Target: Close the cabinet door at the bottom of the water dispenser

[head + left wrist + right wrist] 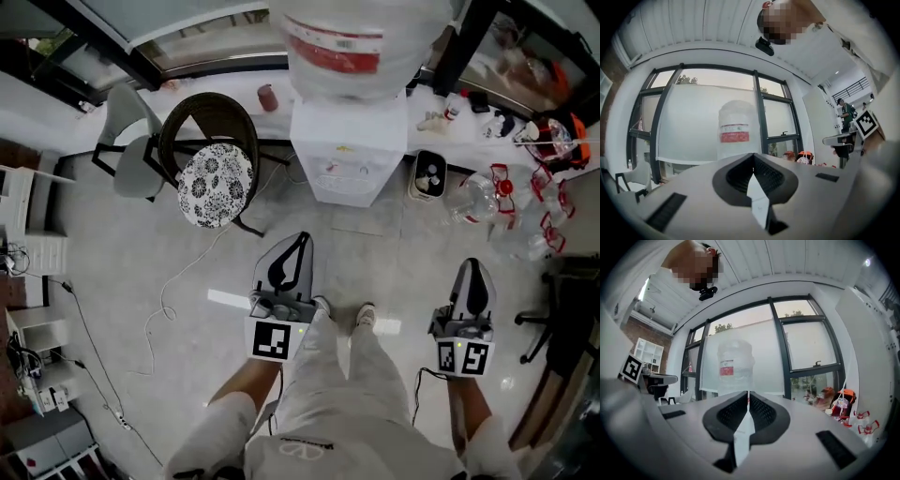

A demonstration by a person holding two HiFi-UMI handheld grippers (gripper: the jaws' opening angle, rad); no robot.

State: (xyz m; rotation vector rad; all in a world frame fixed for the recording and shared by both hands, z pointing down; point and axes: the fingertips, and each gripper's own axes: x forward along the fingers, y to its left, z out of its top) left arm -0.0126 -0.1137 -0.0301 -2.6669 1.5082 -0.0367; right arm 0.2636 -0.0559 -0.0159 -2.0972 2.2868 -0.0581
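The white water dispenser [349, 150] stands ahead by the window, its big clear bottle [352, 42] with a red label on top. From above, its lower cabinet door cannot be seen. My left gripper [299, 239] is held level in front of the person's left leg, jaws shut with nothing between them. My right gripper [474, 267] is level at the right, also shut and empty. In the left gripper view the bottle [735, 129] rises beyond the shut left gripper [753, 155]. The right gripper view has the bottle [733, 365] above the shut right gripper [748, 393].
A dark round chair with a floral cushion [216, 184] stands left of the dispenser, with a grey chair [131, 150] beyond it. A white cable [167, 300] trails on the floor. Empty bottles and red-handled jugs [511, 197] lie at the right. A small appliance [429, 175] sits beside the dispenser.
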